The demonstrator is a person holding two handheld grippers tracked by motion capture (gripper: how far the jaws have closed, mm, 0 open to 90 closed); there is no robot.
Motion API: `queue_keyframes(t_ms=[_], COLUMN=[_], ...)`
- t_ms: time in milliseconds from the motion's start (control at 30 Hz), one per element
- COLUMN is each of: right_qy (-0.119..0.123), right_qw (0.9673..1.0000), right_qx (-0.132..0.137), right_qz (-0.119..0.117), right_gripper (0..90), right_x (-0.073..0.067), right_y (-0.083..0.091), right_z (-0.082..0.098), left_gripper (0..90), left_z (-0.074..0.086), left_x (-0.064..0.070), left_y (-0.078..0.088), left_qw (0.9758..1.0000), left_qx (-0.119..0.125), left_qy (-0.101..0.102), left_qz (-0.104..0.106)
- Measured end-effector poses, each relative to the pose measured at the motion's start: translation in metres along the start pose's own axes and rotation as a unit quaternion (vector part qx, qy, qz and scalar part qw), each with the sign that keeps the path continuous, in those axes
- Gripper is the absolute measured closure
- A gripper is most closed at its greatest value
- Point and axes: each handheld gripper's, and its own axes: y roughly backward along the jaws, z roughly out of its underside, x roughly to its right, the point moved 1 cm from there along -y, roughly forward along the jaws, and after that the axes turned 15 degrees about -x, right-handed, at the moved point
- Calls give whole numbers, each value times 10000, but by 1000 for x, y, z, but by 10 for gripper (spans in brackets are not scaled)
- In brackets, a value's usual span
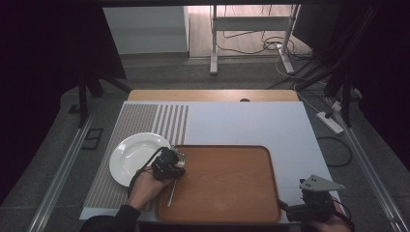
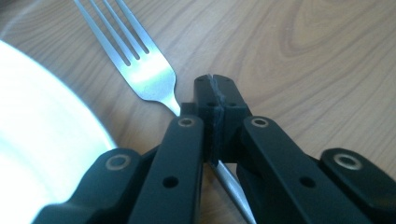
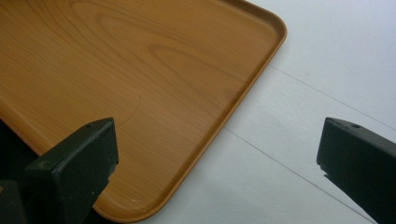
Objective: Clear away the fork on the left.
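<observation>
A silver fork [image 2: 144,74] lies over the left end of the wooden tray [image 1: 227,188], its tines pointing away along the jaws in the left gripper view. My left gripper [image 2: 215,93] is shut on the fork's neck, and the handle runs back under the jaws. From above, the left gripper [image 1: 174,164] sits at the tray's left rim beside the white plate [image 1: 131,157], with the fork handle [image 1: 171,194] trailing toward the near edge. My right gripper [image 3: 217,140] stands open with nothing between its jaws, over the tray's near right corner [image 3: 140,60]. It [image 1: 294,208] rests low at the table's front right.
The white plate [image 2: 37,140] lies on a striped placemat [image 1: 140,121] left of the tray. A white tabletop [image 3: 303,93] stretches behind and right of the tray. Beyond the table are a metal stand [image 1: 251,29], cables and a power strip [image 1: 330,122] on the floor.
</observation>
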Motion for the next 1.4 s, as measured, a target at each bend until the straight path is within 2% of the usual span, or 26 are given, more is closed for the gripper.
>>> queue_keyframes(t_ms=[333,500,567,833,1033,1233,1300,1400], right_qy=[4,17,21,25,29,32,32,35], right_qw=[10000,10000,10000,10000,10000,10000,10000,10000], right_qx=[-5,-13,-13,-13,-15,-14,-14,-12], right_qz=[1,11,12,14,17,22,23,24], right_gripper=[0,0,0,0,0,0,0,0], right_x=[0,0,0,0,-1,-1,-1,-1], right_y=[0,0,0,0,0,0,0,0], right_z=[0,0,0,0,0,0,0,0], left_gripper=[892,835,793,623,490,372,301,245], left_z=[4,4,3,3,4,6,7,8], left_x=[-6,-4,-3,-1,1,3,2,0], left_y=[2,2,4,7,9,12,14,16], left_qw=[9999,10000,9997,9987,9980,9962,9953,9949], left_qx=[-29,68,174,456,591,813,909,966], left_qy=[114,50,-44,-138,-209,-318,-311,-265], left_qz=[27,49,186,160,-5,-81,-73,-103])
